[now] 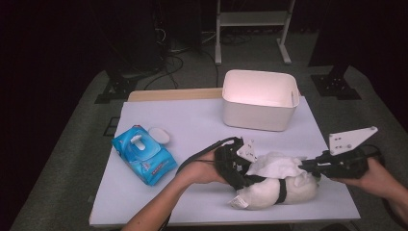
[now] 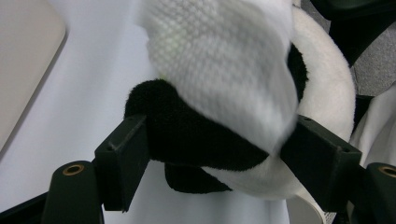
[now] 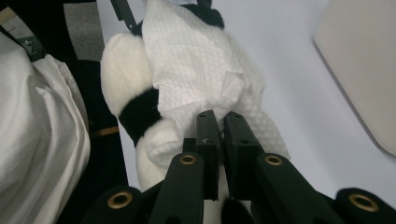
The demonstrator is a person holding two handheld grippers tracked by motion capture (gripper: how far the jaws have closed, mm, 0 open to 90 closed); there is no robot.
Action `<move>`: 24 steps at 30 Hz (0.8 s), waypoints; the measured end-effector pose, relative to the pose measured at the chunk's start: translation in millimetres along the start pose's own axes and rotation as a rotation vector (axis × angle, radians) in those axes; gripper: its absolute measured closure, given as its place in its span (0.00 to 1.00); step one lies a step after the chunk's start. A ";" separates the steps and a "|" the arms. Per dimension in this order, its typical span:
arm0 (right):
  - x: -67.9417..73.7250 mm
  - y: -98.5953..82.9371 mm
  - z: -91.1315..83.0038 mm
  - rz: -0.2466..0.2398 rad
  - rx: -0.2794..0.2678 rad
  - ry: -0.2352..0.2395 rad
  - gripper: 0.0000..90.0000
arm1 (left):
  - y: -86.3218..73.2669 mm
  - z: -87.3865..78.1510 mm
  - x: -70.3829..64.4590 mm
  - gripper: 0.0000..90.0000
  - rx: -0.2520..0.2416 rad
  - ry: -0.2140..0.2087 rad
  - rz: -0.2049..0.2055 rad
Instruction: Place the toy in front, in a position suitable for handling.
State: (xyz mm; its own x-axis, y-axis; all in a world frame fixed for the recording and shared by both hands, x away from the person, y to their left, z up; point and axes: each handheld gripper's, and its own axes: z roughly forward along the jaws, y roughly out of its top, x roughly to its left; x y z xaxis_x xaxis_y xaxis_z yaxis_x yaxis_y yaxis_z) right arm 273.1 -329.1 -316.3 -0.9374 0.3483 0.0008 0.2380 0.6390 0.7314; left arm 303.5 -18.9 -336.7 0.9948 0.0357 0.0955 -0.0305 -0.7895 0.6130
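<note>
Right gripper (image 3: 223, 122): the two black jaws are pressed nearly together on a gathered fold of a white wet wipe (image 3: 196, 70). The wipe is thin, with a fine embossed dimple pattern, and lies crumpled and draped over the upper side of a plush panda toy (image 3: 122, 77). In the high view the right gripper (image 1: 308, 166) comes in from the right, level with the toy's top, with its grey three-cornered plate raised above it.

Left gripper (image 2: 215, 154): the jaws stand fairly wide apart, one on each side of the toy (image 2: 322, 88), with their flat inner faces against a black furry part at the left and the white pile at the right. The wipe (image 2: 219, 60) hangs over the toy just above the jaws. In the high view the left gripper (image 1: 240, 168) holds the toy's left end.

Plush panda toy (image 1: 274, 190): soft, rounded, short-pile fabric in white with black bands. It lies on its side on the near right part of the table (image 1: 202, 120), which has a smooth pale sheet surface. The wipe (image 1: 276, 163) covers its upper side.

Surroundings: a blue soft plastic pack of wet wipes (image 1: 143, 155) lies at the near left, its round white flip lid open. A white rectangular plastic bin (image 1: 259, 100) with rounded corners stands at the far right, well apart from the toy.
</note>
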 end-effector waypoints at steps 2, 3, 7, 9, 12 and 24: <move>0.0 -5.1 -8.5 0.012 -0.001 -0.015 0.94 | 0.4 0.2 0.2 0.27 0.001 0.000 0.002; -0.2 -6.6 -11.6 0.016 -0.002 -0.023 0.94 | 0.6 0.2 0.3 0.27 0.002 0.000 0.003; 0.1 -4.7 -9.6 0.008 0.013 -0.006 0.93 | 1.1 0.0 0.2 0.27 0.007 -0.001 0.006; 0.7 0.6 -2.4 -0.010 0.024 0.012 0.93 | 1.0 -0.1 0.0 0.27 0.007 -0.001 0.006; 1.3 12.0 11.6 -0.038 0.024 0.049 0.92 | 1.3 -0.1 -0.9 0.27 0.007 0.000 0.008; -2.3 56.1 62.7 -0.082 0.046 0.174 0.78 | 1.0 -0.2 -2.8 0.27 0.005 0.008 0.022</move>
State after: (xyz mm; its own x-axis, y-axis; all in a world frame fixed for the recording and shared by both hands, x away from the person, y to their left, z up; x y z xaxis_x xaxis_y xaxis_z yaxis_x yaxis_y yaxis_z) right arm 304.5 -251.1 -318.1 -0.9829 0.1729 0.0631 0.1669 0.6924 0.7020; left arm 300.6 -19.6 -336.2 0.9931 0.0228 0.1154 -0.0523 -0.7932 0.6067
